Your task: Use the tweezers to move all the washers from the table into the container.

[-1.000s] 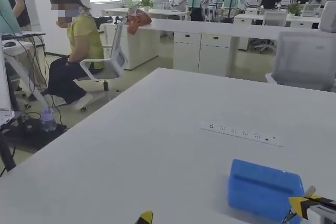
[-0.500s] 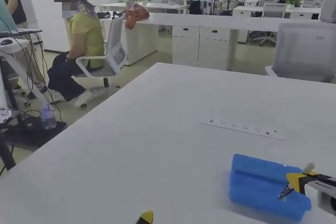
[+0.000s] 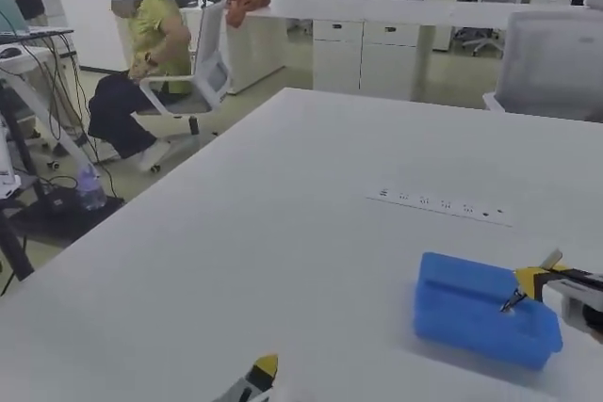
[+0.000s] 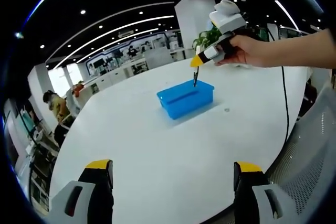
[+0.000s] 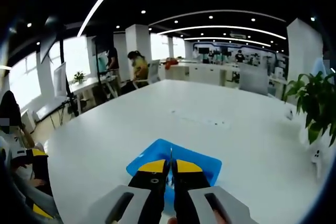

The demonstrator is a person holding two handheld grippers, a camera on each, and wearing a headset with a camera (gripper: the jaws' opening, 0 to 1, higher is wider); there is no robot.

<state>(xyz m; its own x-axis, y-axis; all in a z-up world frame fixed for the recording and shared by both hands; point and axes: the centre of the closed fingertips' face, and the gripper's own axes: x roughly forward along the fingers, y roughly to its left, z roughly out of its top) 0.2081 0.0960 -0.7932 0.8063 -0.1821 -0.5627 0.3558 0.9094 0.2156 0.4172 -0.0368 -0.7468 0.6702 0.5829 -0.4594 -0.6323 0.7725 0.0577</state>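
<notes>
Tweezers (image 3: 513,301) poised over the blue container (image 3: 471,334)!
Nearest, short of the container, the left tongs (image 4: 173,166) gape wide and hold nothing. The right tongs (image 5: 170,165) are pinched tight on the tweezers, tips pointing down over the container's open top; what lies inside, I cannot tell. A small pale speck (image 4: 227,110) sits on the counter (image 3: 283,233) just beside the container, with a power strip (image 3: 438,205) beyond.

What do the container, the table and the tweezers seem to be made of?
Container: probably plastic, uniform bright blue, matte, rounded moulded edges. Table: white laminate-like top, smooth, faint sheen. Tweezers: likely metal, thin and dark; too small to be sure.
</notes>
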